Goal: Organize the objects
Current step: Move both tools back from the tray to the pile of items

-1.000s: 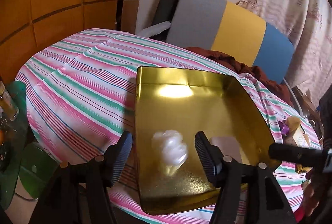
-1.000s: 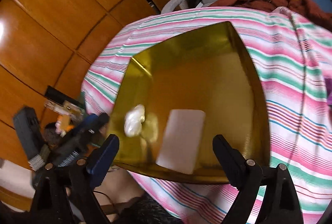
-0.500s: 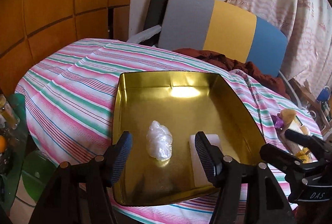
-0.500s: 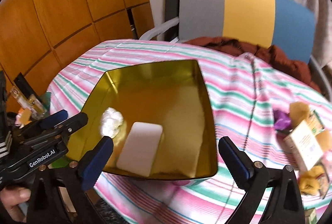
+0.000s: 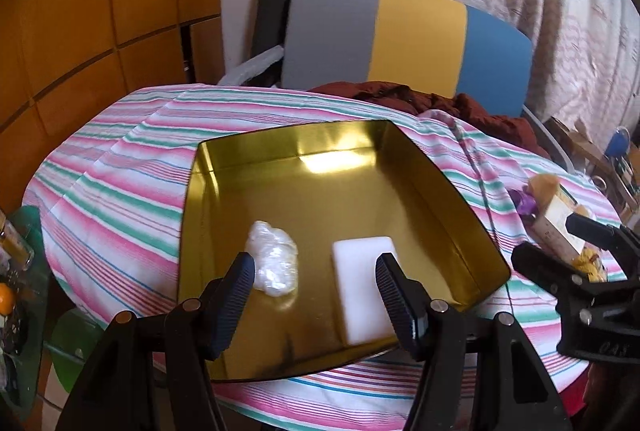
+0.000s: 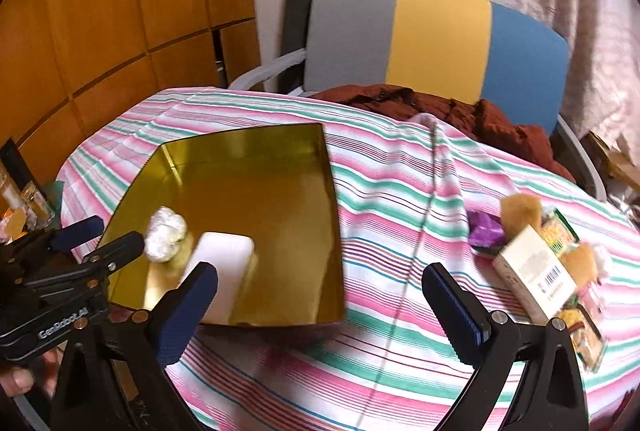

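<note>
Inside the gold tin (image 5: 420, 167) lie a crumpled plastic wad (image 5: 274, 263) and a white block (image 5: 366, 287), just apart; both hand-held grippers, left (image 5: 314, 301) and right (image 6: 320, 305), gape empty.

The white block (image 5: 362, 281) lies partly hidden behind a finger of the left tongs (image 5: 314, 301). At the bench's right edge, the heaped packets (image 6: 556, 263) blur together, print unreadable, the pile cut by the frame.
</note>
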Demonstrator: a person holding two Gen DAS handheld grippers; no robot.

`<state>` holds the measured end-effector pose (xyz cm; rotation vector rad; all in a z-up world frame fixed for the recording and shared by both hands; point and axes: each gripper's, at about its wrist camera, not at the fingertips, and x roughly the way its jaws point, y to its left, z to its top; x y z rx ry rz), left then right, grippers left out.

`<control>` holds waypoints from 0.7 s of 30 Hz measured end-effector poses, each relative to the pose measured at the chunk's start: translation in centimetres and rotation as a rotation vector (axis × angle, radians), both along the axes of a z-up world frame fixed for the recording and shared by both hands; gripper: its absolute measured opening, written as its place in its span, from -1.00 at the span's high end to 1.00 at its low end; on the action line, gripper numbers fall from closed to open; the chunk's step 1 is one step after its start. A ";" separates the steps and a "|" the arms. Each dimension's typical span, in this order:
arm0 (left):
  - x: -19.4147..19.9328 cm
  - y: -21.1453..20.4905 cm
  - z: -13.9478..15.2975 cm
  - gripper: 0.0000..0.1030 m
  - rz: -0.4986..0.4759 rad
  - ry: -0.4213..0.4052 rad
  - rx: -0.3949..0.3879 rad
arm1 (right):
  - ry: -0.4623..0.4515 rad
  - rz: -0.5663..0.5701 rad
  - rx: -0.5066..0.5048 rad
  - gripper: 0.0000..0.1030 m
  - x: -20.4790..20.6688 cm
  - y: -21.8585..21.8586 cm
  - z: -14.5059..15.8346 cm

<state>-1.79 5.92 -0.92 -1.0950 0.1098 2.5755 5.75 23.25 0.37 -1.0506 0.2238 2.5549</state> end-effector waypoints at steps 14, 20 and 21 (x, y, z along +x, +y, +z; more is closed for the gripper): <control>1.0 3.7 -0.3 -0.24 -0.140 -0.015 -0.028 | -0.025 -0.109 -0.031 -0.99 3.1 3.8 -1.0; 1.6 5.5 -0.2 -0.24 -0.239 -0.020 -0.003 | -0.061 -0.165 -0.052 -0.99 5.5 6.2 -1.5; 1.8 5.8 -0.2 -0.24 -0.256 -0.022 0.001 | -0.069 -0.175 -0.062 -0.99 6.0 6.7 -1.6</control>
